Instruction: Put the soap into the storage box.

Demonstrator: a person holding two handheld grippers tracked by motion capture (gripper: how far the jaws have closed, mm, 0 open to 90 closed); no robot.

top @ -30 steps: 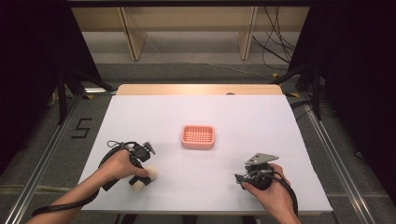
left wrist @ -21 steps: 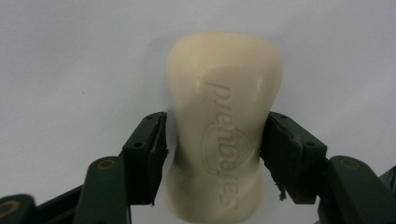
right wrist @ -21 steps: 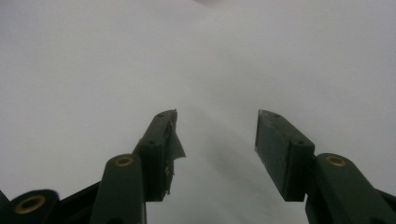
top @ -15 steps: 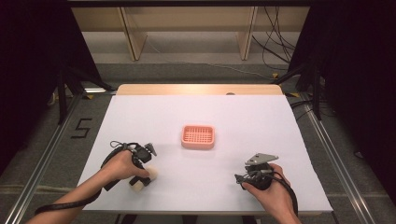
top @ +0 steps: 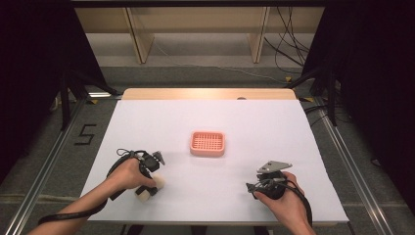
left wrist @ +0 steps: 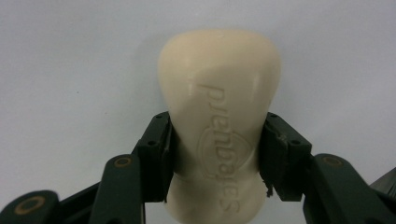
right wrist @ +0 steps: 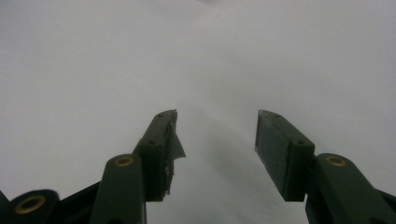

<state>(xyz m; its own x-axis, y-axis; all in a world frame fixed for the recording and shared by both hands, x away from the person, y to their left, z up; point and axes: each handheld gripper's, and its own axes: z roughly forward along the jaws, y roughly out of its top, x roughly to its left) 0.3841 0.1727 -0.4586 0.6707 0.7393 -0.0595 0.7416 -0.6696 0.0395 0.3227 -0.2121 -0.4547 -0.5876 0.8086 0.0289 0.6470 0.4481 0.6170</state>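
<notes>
Soap (left wrist: pixel 219 116) sits pinched between my left gripper's (left wrist: pixel 217 154) pads, which have just been closing and now press its narrow waist from both sides. It lies flat on the white table (top: pixel 205 125), its wide end out past my fingertips, the stamped lettering facing up. My right gripper (right wrist: pixel 217 156) rests on the table well apart from it, jaws parted with bare surface between them. A pink tray (top: pixel 207 143) lies ahead, between both grippers.
</notes>
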